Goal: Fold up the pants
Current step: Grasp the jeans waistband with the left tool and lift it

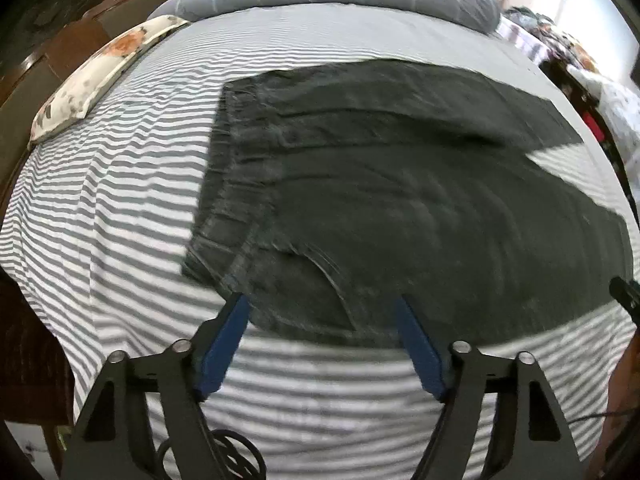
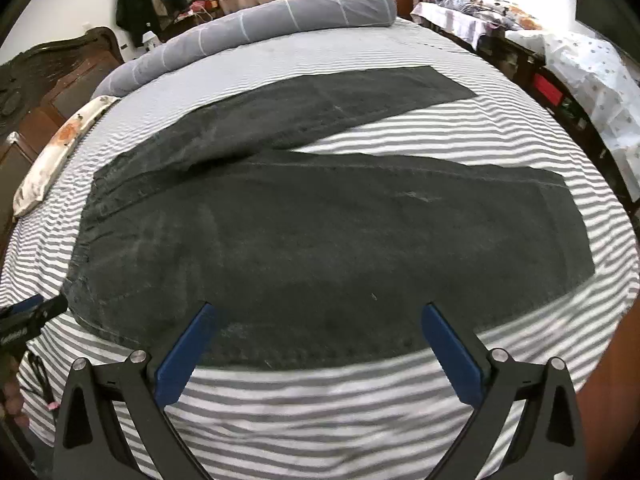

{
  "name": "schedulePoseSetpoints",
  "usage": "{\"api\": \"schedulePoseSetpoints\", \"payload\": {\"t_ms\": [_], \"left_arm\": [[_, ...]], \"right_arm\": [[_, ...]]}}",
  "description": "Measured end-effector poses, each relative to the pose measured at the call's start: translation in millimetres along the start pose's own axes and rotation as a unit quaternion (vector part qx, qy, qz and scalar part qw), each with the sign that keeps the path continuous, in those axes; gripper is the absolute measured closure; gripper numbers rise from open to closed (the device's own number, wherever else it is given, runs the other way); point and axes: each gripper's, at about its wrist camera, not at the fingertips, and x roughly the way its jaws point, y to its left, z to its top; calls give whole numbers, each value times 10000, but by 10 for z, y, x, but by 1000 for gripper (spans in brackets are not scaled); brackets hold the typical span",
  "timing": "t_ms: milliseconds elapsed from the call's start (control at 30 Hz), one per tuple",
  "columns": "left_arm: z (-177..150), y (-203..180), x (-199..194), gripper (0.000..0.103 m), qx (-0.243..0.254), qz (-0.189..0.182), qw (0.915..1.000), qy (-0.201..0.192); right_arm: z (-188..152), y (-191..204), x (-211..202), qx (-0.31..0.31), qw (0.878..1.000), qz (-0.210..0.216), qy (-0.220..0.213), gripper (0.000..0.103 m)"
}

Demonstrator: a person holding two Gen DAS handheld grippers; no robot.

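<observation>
Your left hand-held gripper (image 1: pixel 322 302) has its two blue fingers (image 1: pixel 224 344) spread wide apart with nothing between them, angled forward and down. Your right hand-held gripper (image 2: pixel 318 310) is in the same pose, its blue fingers (image 2: pixel 452 354) also wide apart and gripping nothing. In the right wrist view, the left hand-held gripper's dark tip shows at the far left edge.

Motion blur smears the pants (image 1: pixel 400 208); their leg ends are cut off.
</observation>
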Motion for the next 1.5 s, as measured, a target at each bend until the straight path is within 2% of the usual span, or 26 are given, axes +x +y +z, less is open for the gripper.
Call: {"api": "schedulePoseSetpoints", "payload": {"t_ms": [133, 233, 300, 367, 500, 700, 833, 967, 1133, 1200, 1300, 1500], "left_arm": [[289, 338, 95, 40, -314, -83, 9994, -129], [558, 610, 180, 49, -610, -353, 9972, -251], [752, 776, 261, 61, -782, -569, 9948, -324], [923, 894, 351, 65, -920, -827, 9917, -338], [1233, 1119, 632, 69, -1353, -1580, 9777, -299], [1497, 1391, 1070, 77, -1782, -2034, 9623, -294], [1574, 1481, 1291, 80, -1870, -2151, 9579, -338], [1633, 1506, 1474, 80, -1815, -2133, 9594, -320], [1652, 1596, 1584, 82, -2138, -2185, 9519, -220], [1571, 1634, 1489, 82, -2121, -2107, 9539, -261], [1532, 1626, 1458, 82, -1870, -1875, 9640, -236], [1668, 1599, 1621, 82, -1902, -1812, 9643, -324]], "right_arm": [[189, 47, 125, 103, 9998, 182, 14, 0], [370, 118, 203, 33, 9999, 144, -63, 0], [510, 177, 246, -26, 9997, 168, -187, 0], [662, 246, 313, -84, 9995, 179, -264, 0], [899, 373, 476, -185, 9993, 151, -281, 0], [1207, 596, 784, -328, 9989, 183, -276, 0], [1322, 654, 972, -272, 9989, 253, -287, 0], [1399, 703, 1164, -241, 9991, 233, -242, 0], [1429, 753, 1348, -291, 9993, 182, -159, 0], [1423, 766, 1409, -282, 9993, 207, -128, 0], [1413, 777, 1508, -276, 9993, 227, -95, 0], [1382, 823, 1605, -341, 9992, 185, -45, 0]]}}
